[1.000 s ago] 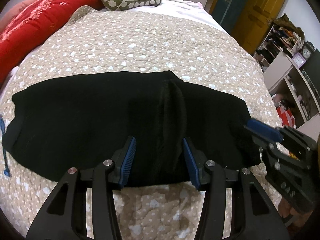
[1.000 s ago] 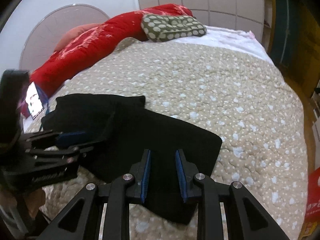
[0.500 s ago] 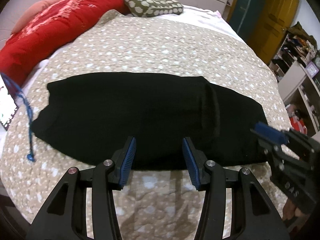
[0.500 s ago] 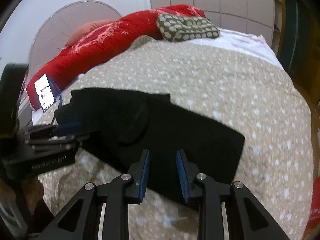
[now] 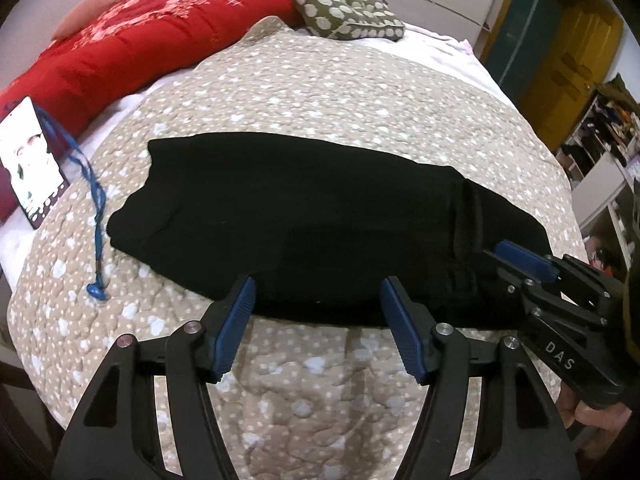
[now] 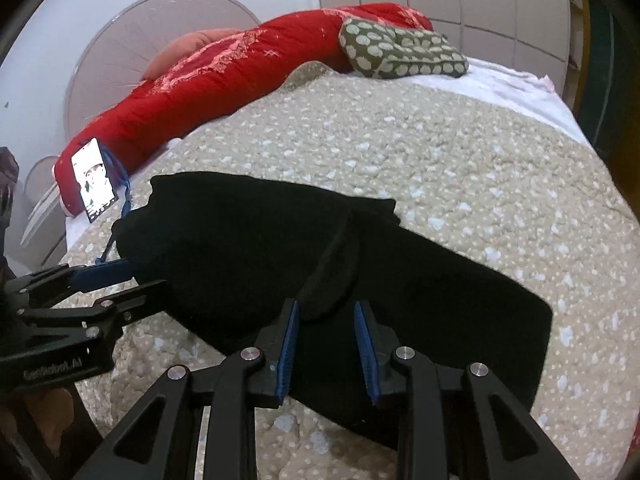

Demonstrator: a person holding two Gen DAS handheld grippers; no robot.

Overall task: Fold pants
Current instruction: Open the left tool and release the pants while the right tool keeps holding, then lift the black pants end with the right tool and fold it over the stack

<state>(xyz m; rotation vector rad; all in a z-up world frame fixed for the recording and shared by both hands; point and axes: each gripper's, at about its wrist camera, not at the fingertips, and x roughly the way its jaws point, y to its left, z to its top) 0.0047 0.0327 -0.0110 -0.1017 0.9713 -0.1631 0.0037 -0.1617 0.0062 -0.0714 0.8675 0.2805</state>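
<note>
The black knit pants (image 5: pixel 320 216) lie flat in a long band across the beige quilted bedspread (image 5: pixel 320 80), apparently already doubled leg on leg so another fold can shorten them. The left tongs (image 5: pixel 318 328) hang spread wide and empty, just short of the near hem. The right tongs (image 6: pixel 326 348) are parted too, holding nothing, poised over the cloth near a raised wrinkle, probably to pinch that end. Left of the left tongs lie a phone with a lit screen (image 5: pixel 30 160) and its blue cord (image 5: pixel 94 208); beyond the pants rest a long red cushion (image 5: pixel 160 44) and an olive spotted pillow (image 5: pixel 348 12).
</note>
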